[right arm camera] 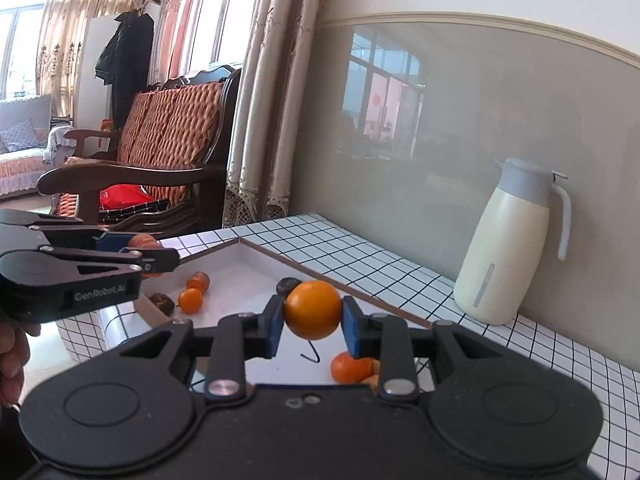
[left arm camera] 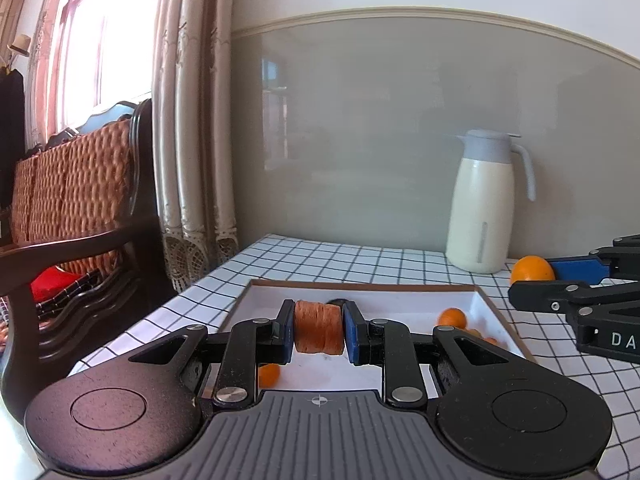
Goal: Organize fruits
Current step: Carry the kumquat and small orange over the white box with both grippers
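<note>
Fruit is clamped in both of my tools right now. My left tool (left arm camera: pixel 319 330) is closed on a ribbed orange-brown fruit (left arm camera: pixel 319 326), the blue pads (left arm camera: pixel 351 334) pressing its two flat ends, and it hangs above the white tray (left arm camera: pixel 490 312) that sits on the checked surface (left arm camera: pixel 320 258). My right tool (right arm camera: pixel 313 322) is closed on a round orange (right arm camera: pixel 313 310), held off the tray floor with a pad on each side. From the left camera I can see that same orange at the far right edge, between the right tool's fingers and just in front of the cream jug (left arm camera: pixel 482 204) that stands against the grey wall — from the right camera the left tool comes in at the left edge with its fruit showing only partly behind the fingers. Loose in the tray lie several small oranges (right arm camera: pixel 191 300), another orange-brown piece (right arm camera: pixel 199 280) and two dark round fruits, one by the near left rim (right arm camera: pixel 162 303) and one just behind the orange I hold (right arm camera: pixel 289 285). A larger mandarin (right arm camera: pixel 350 367) rests near my right tool's right finger. Beyond the surface stand a wooden chair with a woven cushion (right arm camera: pixel 176 128) and a long curtain (right arm camera: pixel 260 128) — a bit of a hand (right arm camera: pixel 14 360) shows at the lower left.
</note>
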`<state>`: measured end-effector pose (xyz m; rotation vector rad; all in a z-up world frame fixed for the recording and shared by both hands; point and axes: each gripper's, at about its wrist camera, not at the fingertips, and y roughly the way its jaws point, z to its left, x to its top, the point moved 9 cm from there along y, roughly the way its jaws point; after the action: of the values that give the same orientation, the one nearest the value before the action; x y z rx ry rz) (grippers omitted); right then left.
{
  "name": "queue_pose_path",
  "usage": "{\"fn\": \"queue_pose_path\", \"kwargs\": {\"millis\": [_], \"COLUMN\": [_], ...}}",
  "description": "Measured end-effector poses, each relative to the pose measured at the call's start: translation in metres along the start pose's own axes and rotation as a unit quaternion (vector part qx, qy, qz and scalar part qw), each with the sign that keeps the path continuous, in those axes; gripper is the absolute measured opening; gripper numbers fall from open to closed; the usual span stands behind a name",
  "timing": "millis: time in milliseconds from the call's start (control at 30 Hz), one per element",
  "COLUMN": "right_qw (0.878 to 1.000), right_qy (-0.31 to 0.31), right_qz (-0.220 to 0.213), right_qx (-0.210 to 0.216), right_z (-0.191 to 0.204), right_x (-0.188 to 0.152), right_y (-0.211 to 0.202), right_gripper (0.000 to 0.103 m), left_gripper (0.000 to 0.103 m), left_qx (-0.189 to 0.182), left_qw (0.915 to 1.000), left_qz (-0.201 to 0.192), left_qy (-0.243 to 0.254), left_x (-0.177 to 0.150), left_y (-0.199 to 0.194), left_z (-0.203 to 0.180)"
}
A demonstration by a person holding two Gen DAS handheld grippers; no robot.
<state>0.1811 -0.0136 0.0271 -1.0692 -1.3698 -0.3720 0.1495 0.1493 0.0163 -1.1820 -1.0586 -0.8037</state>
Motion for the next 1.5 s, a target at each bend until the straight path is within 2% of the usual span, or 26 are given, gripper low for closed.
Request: {"fn": "queue_pose_path", "kwargs": {"millis": [533,867,1500], "right_qw": [1.0,0.998,0.997], "right_qy": [0.013,0.048,0.067], "right_qz": [0.004,0.021,0.045], "right_qx": [-0.01,-0.018,-0.008], "right_z": [-0.025,-0.057,-0.071], "right_x": [0.012,0.001,-0.005], "right_y": [0.053,0.082,0.134], "right_gripper": [0.022,0.022,0.023], "left_gripper": [0.025,0.025,0.025], "left_qx": [0.017,0.025,0.031], "left_qw": [0.9996,0.9989,0.9973], "left_qz": [0.006,0.023,0.049], "left_qy": [-0.02,-0.032,-0.045], "left_x": [0.009,0.004,-0.001], "left_y": [0.054,0.091,0.141], "left_z": [0.027,0.04,0.049]}}
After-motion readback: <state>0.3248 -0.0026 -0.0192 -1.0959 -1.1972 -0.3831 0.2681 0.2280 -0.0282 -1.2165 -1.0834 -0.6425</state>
